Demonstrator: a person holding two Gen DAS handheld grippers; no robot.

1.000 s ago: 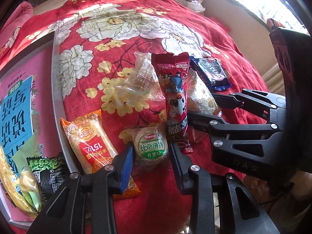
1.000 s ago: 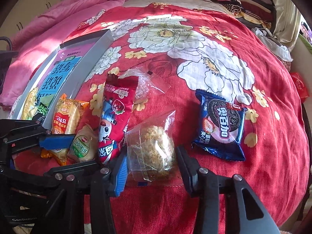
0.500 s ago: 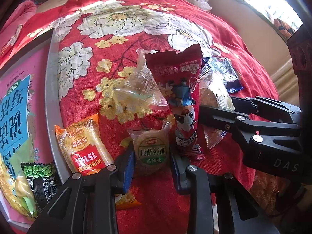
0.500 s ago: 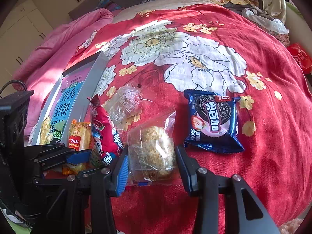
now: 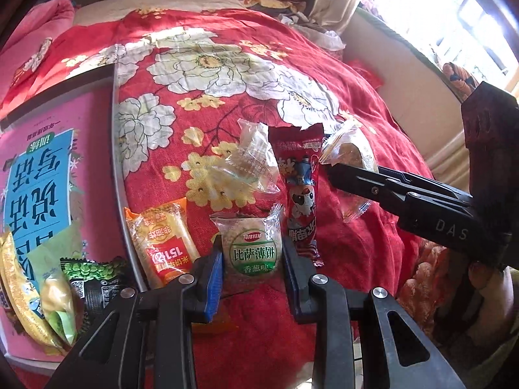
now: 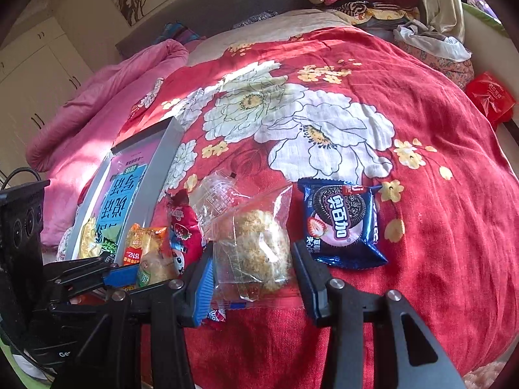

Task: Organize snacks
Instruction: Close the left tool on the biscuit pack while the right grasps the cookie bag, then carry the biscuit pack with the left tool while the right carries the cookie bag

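A red floral bedspread [image 6: 421, 194] covered the bed, with a grey tray [image 5: 120, 194] at its left edge. On the spread lay a blue cookie packet [image 6: 340, 223] and a red snack stick [image 5: 300, 191]. The right gripper [image 6: 253, 269] clamped a clear-bagged crumbly cake [image 6: 259, 253]; the left gripper [image 5: 253, 259] clamped a round cracker packet [image 5: 253, 249] just beside an orange packet [image 5: 165, 246].

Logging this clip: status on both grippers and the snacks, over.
Left gripper shut on round green-label cracker pack. Right gripper shut on clear bag of crumbly pastry. Tray to the left, orange pack lying against its edge.
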